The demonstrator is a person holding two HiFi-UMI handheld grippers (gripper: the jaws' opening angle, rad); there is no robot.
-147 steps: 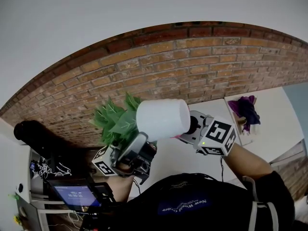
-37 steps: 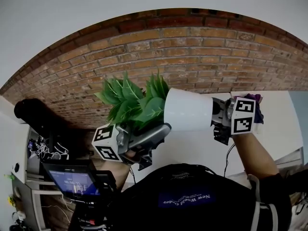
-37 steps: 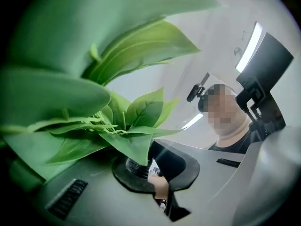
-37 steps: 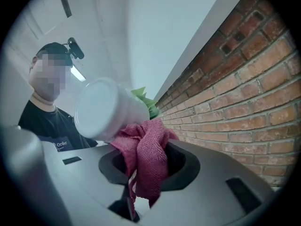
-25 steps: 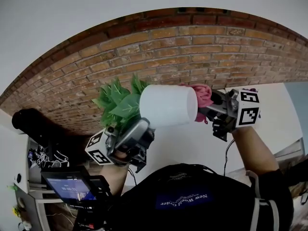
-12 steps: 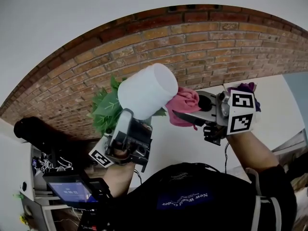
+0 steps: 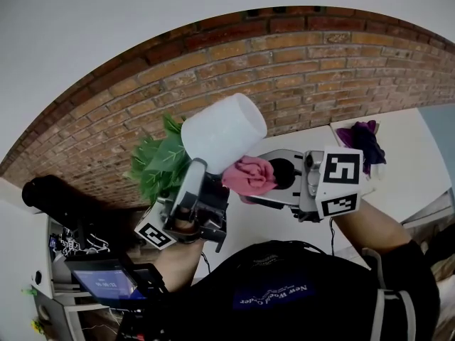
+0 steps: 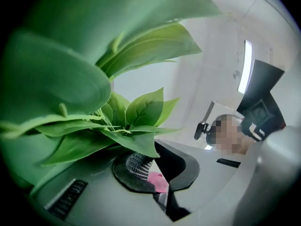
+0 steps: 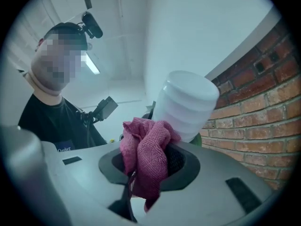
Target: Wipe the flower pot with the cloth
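- Behind the pot [image 7: 224,133], one brick wall [image 7: 320,69]; below and to its right, one white table [image 7: 412,162].
- One pot, white and smooth, held in the air and tilted, base up toward the wall, green leaves [image 7: 160,163] spilling from the mouth at lower left. Probably light and stiff but slippery; best taken at the rim, never by the leaves.
- Two grippers: left gripper [image 7: 195,183] under the pot, clamped at its mouth end and carrying it; right gripper [image 7: 254,185] just below the pot's side, closed on the cloth.
- One pink cloth [image 7: 249,175], soft and bunched, touching or nearly touching the pot's lower side.
- One purple bundle [image 7: 361,139], well right of the pot, on the table.
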